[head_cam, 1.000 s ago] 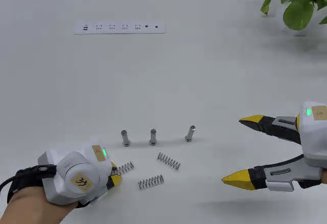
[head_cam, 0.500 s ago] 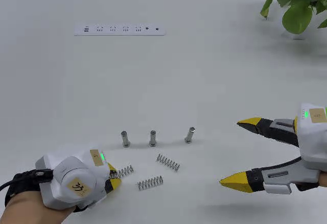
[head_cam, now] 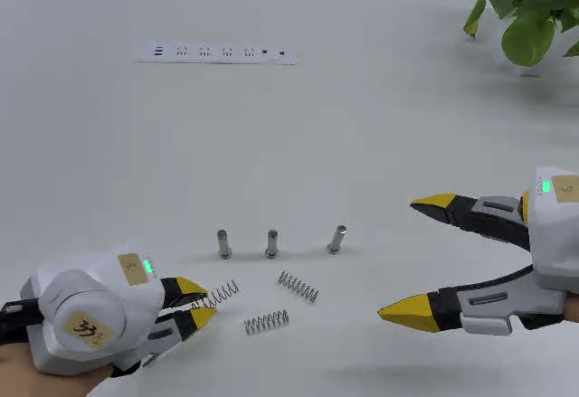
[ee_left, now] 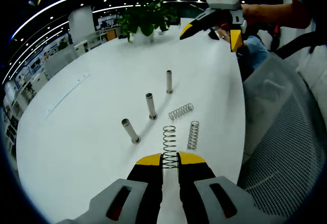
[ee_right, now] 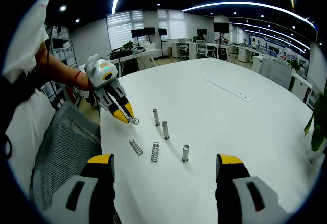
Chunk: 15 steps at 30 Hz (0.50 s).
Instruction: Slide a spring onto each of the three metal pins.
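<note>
Left tongs pinch one spring of three; right tongs gape wide near three upright pins.

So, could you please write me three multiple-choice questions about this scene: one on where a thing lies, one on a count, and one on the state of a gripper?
1. Where does the power strip lie?
A. Beyond the three pins, on the side away from the person.
B. Between the pins and the person.
C. Across the tops of the pins.

2. How many springs lie loose on the table, in no gripper?
A. One.
B. Two.
C. Three.

3. What is the state of the left gripper?
A. Wide open and empty.
B. Shut on a pin.
C. Shut on a spring.

Answers:
1 A: in the head view the strip lies well past the pins.
2 B: one lies right of the other, both in front of the pins.
3 C: in the left gripper view the yellow tips pinch the end of the third spring.
</note>
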Each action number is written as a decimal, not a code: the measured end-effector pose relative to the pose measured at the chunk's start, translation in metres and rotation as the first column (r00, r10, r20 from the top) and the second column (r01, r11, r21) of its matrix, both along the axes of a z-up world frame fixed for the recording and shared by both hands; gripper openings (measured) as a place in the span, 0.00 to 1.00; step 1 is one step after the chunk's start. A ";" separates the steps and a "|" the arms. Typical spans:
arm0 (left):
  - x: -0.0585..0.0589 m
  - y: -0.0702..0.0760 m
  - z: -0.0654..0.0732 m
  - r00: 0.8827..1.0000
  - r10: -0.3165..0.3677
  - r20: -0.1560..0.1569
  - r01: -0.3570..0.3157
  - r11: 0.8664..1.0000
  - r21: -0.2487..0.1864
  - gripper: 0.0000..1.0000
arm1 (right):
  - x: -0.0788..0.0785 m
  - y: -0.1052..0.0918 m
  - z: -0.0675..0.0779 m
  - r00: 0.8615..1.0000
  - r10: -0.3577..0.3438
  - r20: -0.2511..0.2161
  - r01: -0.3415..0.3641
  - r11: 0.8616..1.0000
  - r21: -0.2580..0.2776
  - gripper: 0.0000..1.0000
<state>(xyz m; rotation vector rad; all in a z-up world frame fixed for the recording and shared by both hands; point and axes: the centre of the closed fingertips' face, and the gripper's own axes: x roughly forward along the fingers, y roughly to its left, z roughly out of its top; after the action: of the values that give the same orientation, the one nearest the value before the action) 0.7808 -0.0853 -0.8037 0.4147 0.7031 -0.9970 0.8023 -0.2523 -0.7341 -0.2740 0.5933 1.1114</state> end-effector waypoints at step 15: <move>0.013 -0.033 0.083 0.994 0.078 0.077 -0.054 0.958 -0.282 0.10 | 0.002 0.075 0.054 0.997 -0.028 -0.065 0.046 0.959 0.280 0.59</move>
<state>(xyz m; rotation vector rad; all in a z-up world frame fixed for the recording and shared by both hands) 0.7942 -0.1186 -0.7212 0.1845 0.4849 -0.9921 0.8048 -0.1769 -0.6799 0.0168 0.4843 1.1552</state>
